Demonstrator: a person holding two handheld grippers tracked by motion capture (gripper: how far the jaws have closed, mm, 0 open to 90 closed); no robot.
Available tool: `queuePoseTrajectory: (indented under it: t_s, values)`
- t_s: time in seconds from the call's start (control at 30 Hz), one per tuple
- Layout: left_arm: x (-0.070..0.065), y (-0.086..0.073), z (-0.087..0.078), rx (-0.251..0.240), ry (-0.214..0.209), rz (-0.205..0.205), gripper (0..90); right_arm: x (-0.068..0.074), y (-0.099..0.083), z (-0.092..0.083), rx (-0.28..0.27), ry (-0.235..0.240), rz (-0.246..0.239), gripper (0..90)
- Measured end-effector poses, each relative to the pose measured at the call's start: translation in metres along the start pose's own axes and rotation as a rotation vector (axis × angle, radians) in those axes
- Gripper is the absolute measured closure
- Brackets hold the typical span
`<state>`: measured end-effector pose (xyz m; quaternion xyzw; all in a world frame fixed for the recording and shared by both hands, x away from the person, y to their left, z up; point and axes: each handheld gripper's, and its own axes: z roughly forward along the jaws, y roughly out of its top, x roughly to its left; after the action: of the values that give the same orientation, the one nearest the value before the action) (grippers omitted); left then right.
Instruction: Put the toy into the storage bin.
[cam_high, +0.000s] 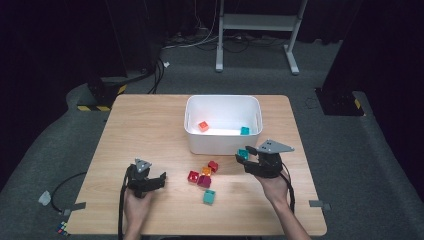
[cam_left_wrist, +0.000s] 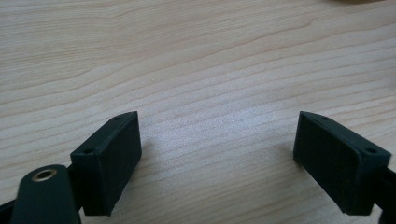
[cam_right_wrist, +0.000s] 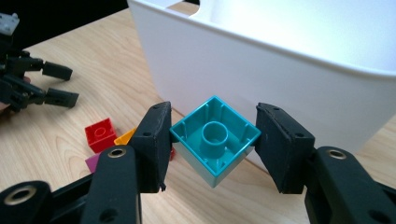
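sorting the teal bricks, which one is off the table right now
The teal brick clamped in the right gripper, hollow underside showing. The other teal ones lie still: one in the white bin, one on the table.

Light wood table (cam_high: 150, 130) with rounded corners. Sitting on it: a white bin (cam_high: 223, 141) near the far edge, then a little cluster in front of it — red (cam_high: 193, 176), orange (cam_high: 206, 171), red (cam_high: 213, 166), magenta (cam_high: 204, 181) bricks — plus a teal brick (cam_high: 209, 197) just nearer.
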<state>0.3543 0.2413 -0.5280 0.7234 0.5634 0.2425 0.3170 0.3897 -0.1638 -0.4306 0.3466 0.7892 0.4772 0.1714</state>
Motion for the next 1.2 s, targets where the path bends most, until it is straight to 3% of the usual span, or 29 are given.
queuePoseTrajectory:
  t_s: [0.37, 0.67, 1.0, 1.2]
  values:
    - [0.000, 0.000, 0.000, 0.000, 0.000, 0.001, 15.3, -0.007, 0.030, -0.014, -0.062, -0.015, -0.006, 47.2]
    - [0.000, 0.000, 0.000, 0.000, 0.000, 0.000, 15.3, -0.014, 0.052, -0.015, -0.072, -0.021, -0.017, 47.2]
    - [0.000, 0.000, 0.000, 0.000, 0.000, 0.000, 15.3, -0.025, 0.075, -0.004, -0.071, -0.002, -0.005, 47.2]
    - [0.000, 0.000, 0.000, 0.000, 0.000, 0.000, 15.3, -0.034, 0.086, 0.006, -0.057, -0.022, -0.006, 47.2]
